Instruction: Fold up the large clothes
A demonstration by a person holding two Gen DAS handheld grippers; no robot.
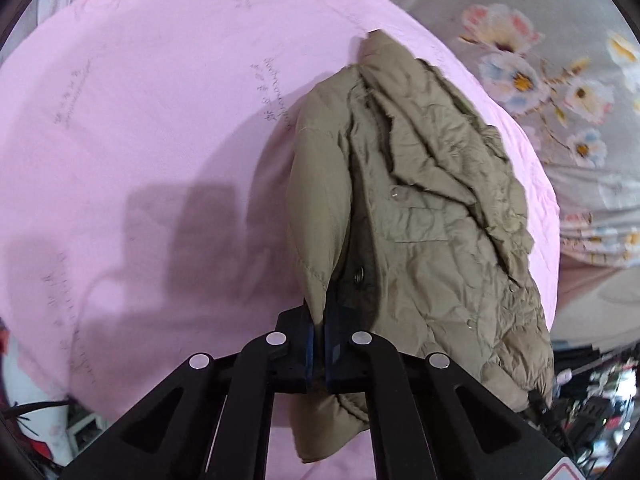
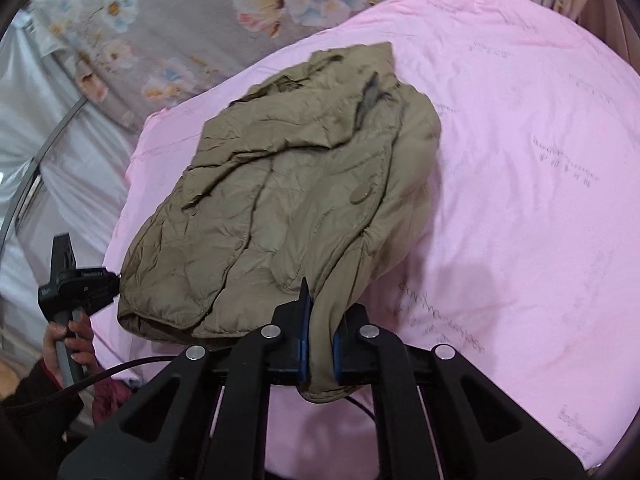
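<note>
Jacket, olive and puffy, lies on pink sheet, centre-right of left wrist frame. At bottom centre, left gripper has jaws closed on a sleeve/edge fold. In right wrist view, right gripper also pinches an edge at bottom centre, w/ jaws clamped on fabric. Farther up, collar points to floral bedding. For good fold, I think both grips should lift together, keep edge taut, & lay it even.

Both wrist views look down, close in, over each gripper, sharing the jacket (on pink bedding).
</note>
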